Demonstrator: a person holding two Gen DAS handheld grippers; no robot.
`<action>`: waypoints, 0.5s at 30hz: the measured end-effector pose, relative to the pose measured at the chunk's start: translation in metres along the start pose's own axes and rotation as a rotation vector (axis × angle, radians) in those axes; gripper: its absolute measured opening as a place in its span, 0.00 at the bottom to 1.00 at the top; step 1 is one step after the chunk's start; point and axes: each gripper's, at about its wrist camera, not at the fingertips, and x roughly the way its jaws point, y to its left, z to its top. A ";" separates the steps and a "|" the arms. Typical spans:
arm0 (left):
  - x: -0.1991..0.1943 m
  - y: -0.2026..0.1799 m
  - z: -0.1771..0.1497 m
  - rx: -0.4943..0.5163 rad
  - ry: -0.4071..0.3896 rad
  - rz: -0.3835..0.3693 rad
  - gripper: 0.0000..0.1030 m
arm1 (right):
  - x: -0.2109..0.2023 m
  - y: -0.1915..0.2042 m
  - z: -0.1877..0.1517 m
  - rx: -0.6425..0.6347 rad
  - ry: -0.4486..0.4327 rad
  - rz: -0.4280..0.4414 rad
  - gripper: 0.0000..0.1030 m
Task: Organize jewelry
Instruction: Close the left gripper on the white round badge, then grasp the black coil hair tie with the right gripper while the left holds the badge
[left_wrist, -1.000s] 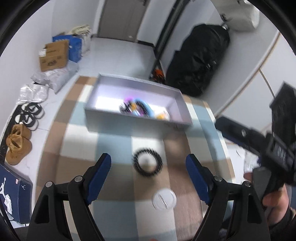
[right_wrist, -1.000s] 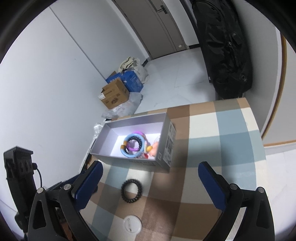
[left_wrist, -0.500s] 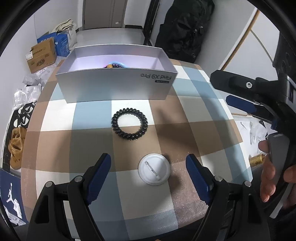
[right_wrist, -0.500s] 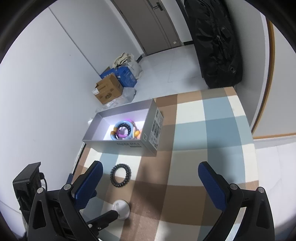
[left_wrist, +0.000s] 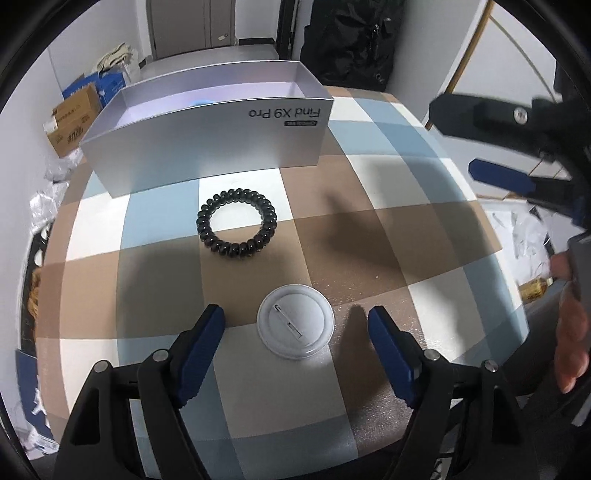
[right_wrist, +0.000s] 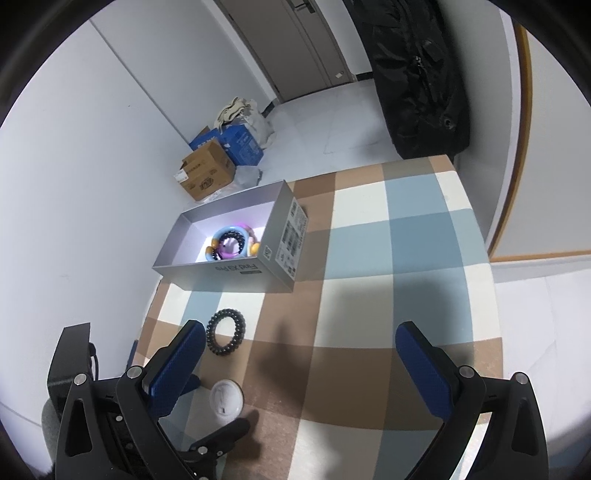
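A white round pin badge (left_wrist: 295, 326) lies back-up on the checked table, between the fingers of my open left gripper (left_wrist: 296, 325). It also shows in the right wrist view (right_wrist: 226, 398). A black coil bracelet (left_wrist: 236, 228) lies beyond it, also seen in the right wrist view (right_wrist: 226, 332). A silver box (left_wrist: 207, 125) stands at the far edge; in the right wrist view the box (right_wrist: 236, 275) holds several bracelets (right_wrist: 231, 242). My right gripper (right_wrist: 301, 350) is open and empty, high above the table, and appears in the left wrist view (left_wrist: 517, 147) at the right.
The checked tablecloth (left_wrist: 388, 221) covers the table. A black bag (right_wrist: 421, 77) stands against the far wall. Cardboard and blue boxes (right_wrist: 218, 162) sit on the floor to the left. A closed door (right_wrist: 306, 48) is at the back.
My left gripper has dropped low and come nearer, so the badge now lies between its fingers. My right gripper has lifted and drawn back to the right.
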 end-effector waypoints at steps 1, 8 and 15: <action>0.000 -0.002 -0.001 0.010 0.001 0.015 0.71 | -0.001 0.000 0.000 0.002 -0.001 -0.001 1.00; -0.002 -0.010 -0.002 0.059 -0.012 0.045 0.36 | -0.003 -0.004 0.000 0.012 0.000 -0.009 1.00; -0.003 -0.011 -0.002 0.053 -0.002 -0.010 0.36 | -0.004 -0.004 -0.001 0.017 0.001 -0.017 1.00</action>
